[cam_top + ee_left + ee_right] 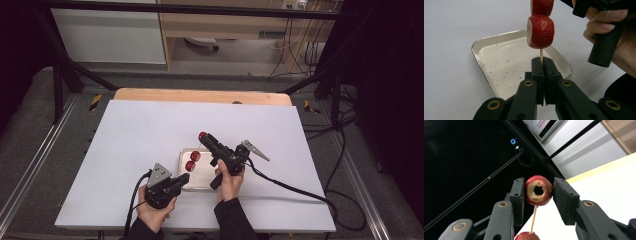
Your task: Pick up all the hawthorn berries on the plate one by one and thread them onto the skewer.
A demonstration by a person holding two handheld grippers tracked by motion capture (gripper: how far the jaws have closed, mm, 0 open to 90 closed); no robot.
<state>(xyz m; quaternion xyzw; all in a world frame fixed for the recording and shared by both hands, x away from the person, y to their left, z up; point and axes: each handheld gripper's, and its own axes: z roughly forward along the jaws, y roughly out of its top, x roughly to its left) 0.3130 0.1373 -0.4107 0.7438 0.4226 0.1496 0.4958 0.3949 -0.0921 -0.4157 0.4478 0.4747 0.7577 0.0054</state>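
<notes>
High view: from where I stand, a person works at a white table [150, 130] with a black gripper in each hand. The left gripper [184, 179] sits low, near the table's front edge, with its tips at the near rim of a small metal tray [202, 182]. Its jaws are pressed together on the bare end of a thin wooden skewer [541, 53], which in the left gripper view rises from between them over the tray. Two red fruit pieces are threaded on it: a lower fruit piece [541, 31] just above the jaws and a second fruit piece [542, 6] touching it from above. The tray's floor is speckled with red crumbs.

The right gripper [202, 136] reaches out over the far end of the tray, held by the right hand [229, 182]. In the right gripper view its jaws pinch a third, hollowed fruit piece [538, 190], cored through the middle. The skewer's far end runs up to the underside of this piece; whether it has entered the hole, I cannot tell.
</notes>
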